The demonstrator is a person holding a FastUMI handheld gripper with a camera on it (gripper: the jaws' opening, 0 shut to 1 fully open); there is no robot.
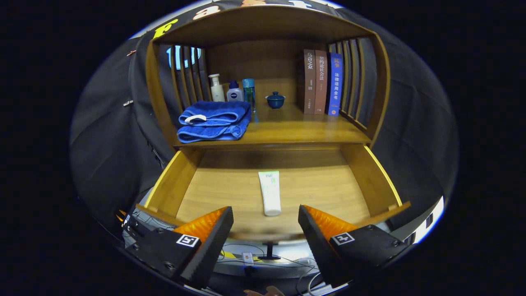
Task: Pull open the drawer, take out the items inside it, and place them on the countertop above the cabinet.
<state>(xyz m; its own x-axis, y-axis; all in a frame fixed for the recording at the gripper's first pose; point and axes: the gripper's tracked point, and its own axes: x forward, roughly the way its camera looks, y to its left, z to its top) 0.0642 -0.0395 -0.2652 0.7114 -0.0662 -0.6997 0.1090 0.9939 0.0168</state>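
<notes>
The wooden drawer (372, 176) stands pulled out below the cabinet's countertop (300, 131). One white tube (270, 193) lies flat on the drawer floor, its cap end pointing toward me. My gripper (266, 216) is open and hovers over the drawer's front edge. The tube's cap lies between and just ahead of the fingertips (224, 218), touching neither.
On the countertop sit a folded blue towel (214, 121) at the left, three bottles (233, 91) behind it, a small blue lidded cup (275, 100) in the middle and three upright books (321, 82) at the right. Slatted wooden sides (353, 78) and a roof enclose the shelf.
</notes>
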